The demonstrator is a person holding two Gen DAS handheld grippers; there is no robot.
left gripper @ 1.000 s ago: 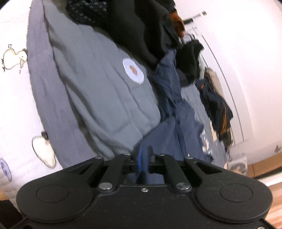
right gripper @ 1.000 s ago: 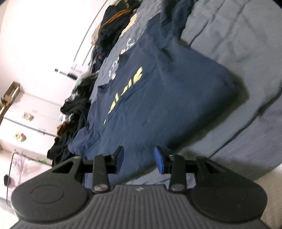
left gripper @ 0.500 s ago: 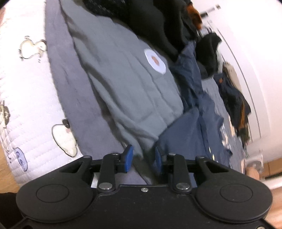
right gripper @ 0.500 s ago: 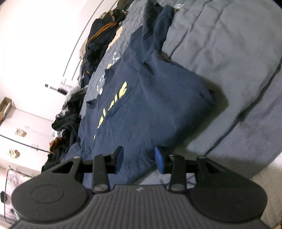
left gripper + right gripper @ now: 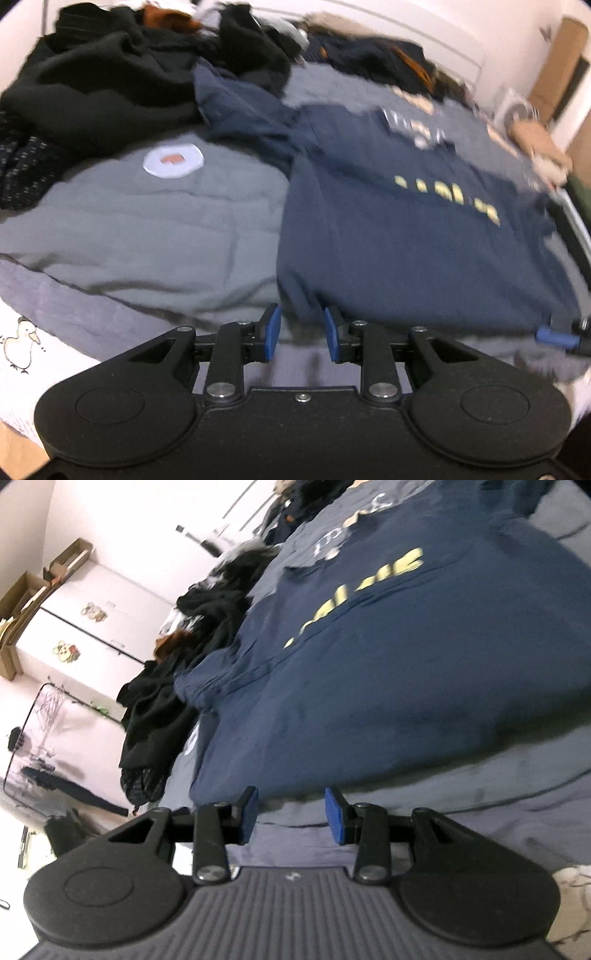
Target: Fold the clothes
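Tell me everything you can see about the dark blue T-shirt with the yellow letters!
The dark blue T-shirt looks like soft cotton, with yellow letters across its chest. It lies spread flat on the grey bedding, a bit wrinkled, one sleeve reaching toward the black clothes pile. Its bottom hem faces both open grippers; nothing grips it.

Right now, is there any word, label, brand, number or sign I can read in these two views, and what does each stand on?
None can be read for certain.
Yellow lettering across the navy T-shirt: blurred and creased, unreadable.
Pale print near the T-shirt's collar: too blurred.
Round white patch on the grey garment: an orange mark, no legible text.
Stickers on the white cabinet: pictures, no readable words.
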